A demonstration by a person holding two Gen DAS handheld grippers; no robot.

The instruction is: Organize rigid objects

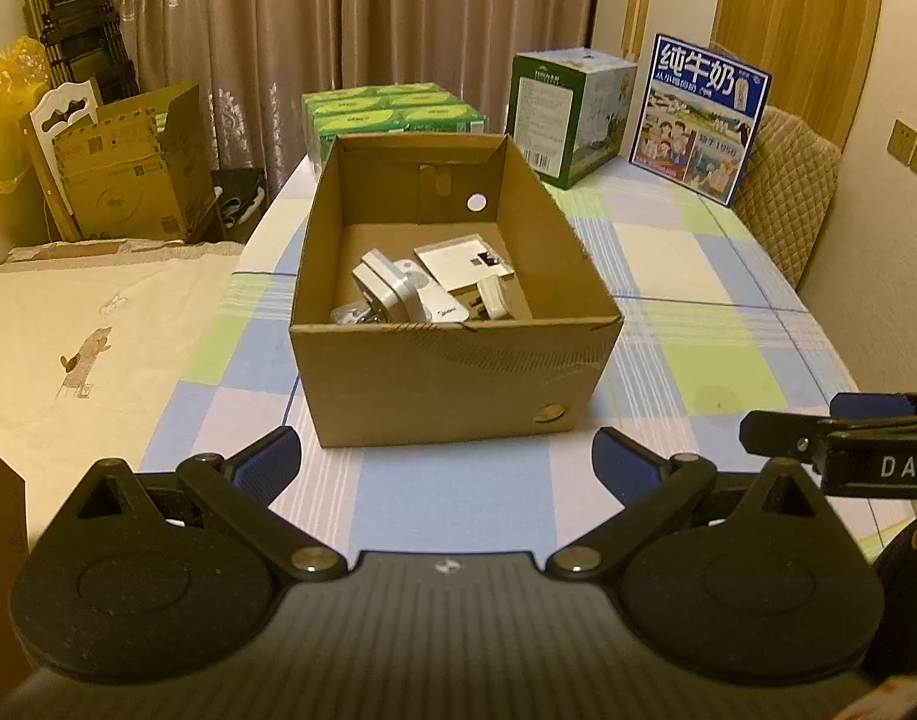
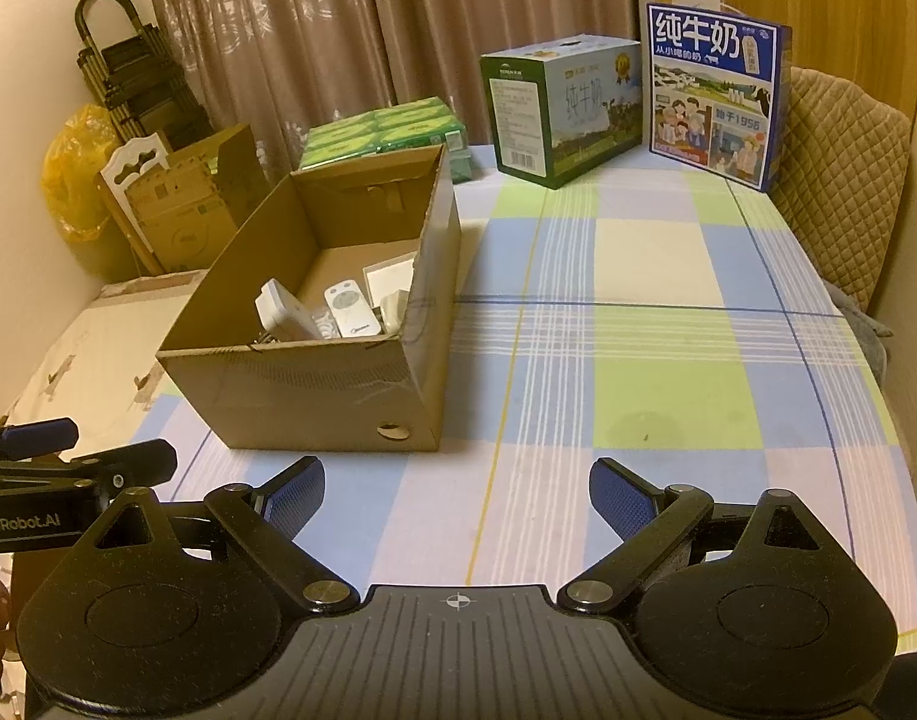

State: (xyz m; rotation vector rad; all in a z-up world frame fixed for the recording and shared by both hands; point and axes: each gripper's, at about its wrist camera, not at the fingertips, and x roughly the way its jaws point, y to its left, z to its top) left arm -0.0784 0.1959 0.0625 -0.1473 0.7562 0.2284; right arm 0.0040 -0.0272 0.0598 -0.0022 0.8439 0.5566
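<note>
Open cardboard box sits on the checked tablecloth, near the table's left side. Seen from the right wrist the same box lies left of centre, its long side running away from the camera.

Inside the box, toward the near end: a white remote control lying flat, face up; a white plug adapter tilted against the other pieces; a flat white square plate further back; a small cream-coloured block at the right, close to the box wall. Things overlap; something shiny shows at the near left corner, too small to make out.

Left gripper: jaws spread wide, nothing between them, hovering above the cloth just in front of the box's near wall. Blue pads face inward.

Right gripper: jaws likewise wide apart, holding nothing, over bare cloth to the right of the box's near corner. It also shows at the right edge of the left wrist view, side-on.

Far end of table: pack of green cartons behind the box, green-and-white milk carton, blue milk box standing upright. Brown curtains behind. Padded chair back at right.
</note>
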